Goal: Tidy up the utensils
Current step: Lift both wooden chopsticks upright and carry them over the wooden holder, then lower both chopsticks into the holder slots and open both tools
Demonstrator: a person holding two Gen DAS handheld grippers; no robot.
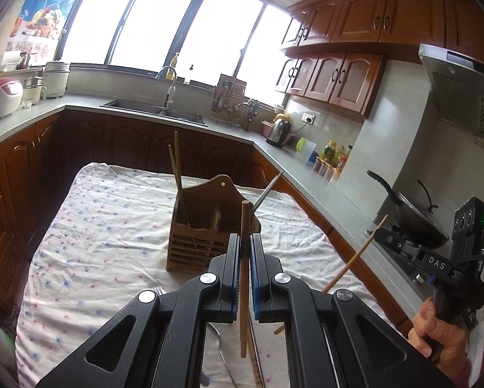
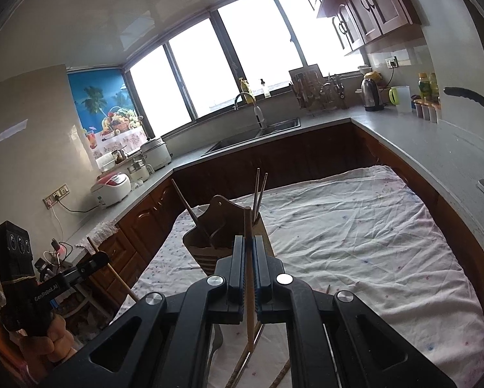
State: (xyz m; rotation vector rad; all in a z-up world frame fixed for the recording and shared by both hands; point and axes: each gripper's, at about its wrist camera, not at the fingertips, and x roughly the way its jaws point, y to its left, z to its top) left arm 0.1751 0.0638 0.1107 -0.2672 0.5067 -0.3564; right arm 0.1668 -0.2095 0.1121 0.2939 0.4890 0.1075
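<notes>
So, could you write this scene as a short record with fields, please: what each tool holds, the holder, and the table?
left tool: shut on a wooden chopstick, held about upright
right tool: shut on a second chopstick
holder: wooden box standing on the table, just beyond both tools
inside holder: two wooden chopsticks on one side, a pair of metal chopsticks on the other
table: covered with a white dotted cloth
still on the cloth: a fork and more utensils under the tools
</notes>
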